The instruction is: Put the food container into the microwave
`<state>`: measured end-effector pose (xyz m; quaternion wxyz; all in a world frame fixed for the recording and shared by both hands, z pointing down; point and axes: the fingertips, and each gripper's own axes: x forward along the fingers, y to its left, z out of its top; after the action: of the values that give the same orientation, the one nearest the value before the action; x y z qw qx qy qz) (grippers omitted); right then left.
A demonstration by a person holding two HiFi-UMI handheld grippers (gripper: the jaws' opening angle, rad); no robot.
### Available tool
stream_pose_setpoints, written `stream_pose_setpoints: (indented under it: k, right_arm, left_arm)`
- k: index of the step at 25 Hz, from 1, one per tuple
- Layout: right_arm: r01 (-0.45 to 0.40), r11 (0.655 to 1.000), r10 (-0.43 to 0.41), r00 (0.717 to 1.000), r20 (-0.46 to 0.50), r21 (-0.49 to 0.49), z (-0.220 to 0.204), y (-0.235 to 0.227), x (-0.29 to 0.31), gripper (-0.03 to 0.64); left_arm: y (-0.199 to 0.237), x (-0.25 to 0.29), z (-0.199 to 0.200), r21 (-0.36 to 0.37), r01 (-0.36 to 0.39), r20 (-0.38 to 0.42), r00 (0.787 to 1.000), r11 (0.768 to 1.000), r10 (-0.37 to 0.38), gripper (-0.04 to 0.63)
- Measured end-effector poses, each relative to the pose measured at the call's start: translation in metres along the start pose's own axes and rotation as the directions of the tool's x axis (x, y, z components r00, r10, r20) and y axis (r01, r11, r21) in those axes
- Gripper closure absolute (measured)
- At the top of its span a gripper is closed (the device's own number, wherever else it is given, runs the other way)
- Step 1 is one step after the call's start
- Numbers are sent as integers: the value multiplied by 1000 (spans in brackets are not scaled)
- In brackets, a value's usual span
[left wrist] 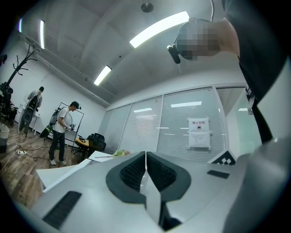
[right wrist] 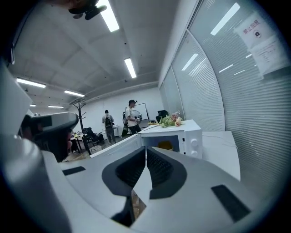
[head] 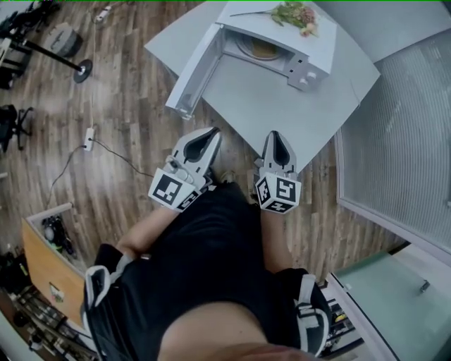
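Both tools are idle. The left gripper [head: 210, 135] and the right gripper [head: 276, 138] are held close to the person's body, short of the near edge of the white table [head: 282, 113]. Each gripper's own view shows its ribbed pads pressed together with nothing between them. The white microwave [head: 282, 35] sits by the table's far edge with its door [head: 196, 70] swung wide toward the left edge. A yellowish thing [right wrist: 165, 145], most likely the food container, rests inside the cavity on the round tray, so the placing itself looks done. If the door is to be closed, I would step in to the near edge and lay one closed gripper against the door's outer free end. It should then sweep in a steady arc, because a jab near the hinge could shift the oven, or shake the flowers [head: 296, 13] lying on its top. No brand can be made out on the oven or beside its two knobs [head: 301, 72]. A paper notice [left wrist: 199, 133] hangs on the glass partition, with a red heading and a small pictogram, but its print is too small to read. The cubes bear only square marker patterns.
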<state>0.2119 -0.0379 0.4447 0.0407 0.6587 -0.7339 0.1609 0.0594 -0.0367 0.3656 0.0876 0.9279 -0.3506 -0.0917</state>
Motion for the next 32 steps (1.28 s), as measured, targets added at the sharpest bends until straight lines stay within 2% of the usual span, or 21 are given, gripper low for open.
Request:
stream_pose_setpoints:
  k: [6, 14, 32]
  right_arm:
    - [-17, 1000, 17, 1000, 9, -13, 2, 41, -36, 588]
    - [-19, 1000, 19, 1000, 21, -10, 5, 72, -44, 592]
    - [0, 999, 2, 1000, 28, -51, 7, 85, -39, 593]
  left_arm:
    - [11, -30, 8, -9, 1, -1, 1000, 1000, -1, 569]
    - [30, -41, 14, -13, 11, 8, 1000, 1000, -11, 569]
    - [37, -47, 11, -15, 47, 9, 999, 999, -47, 569]
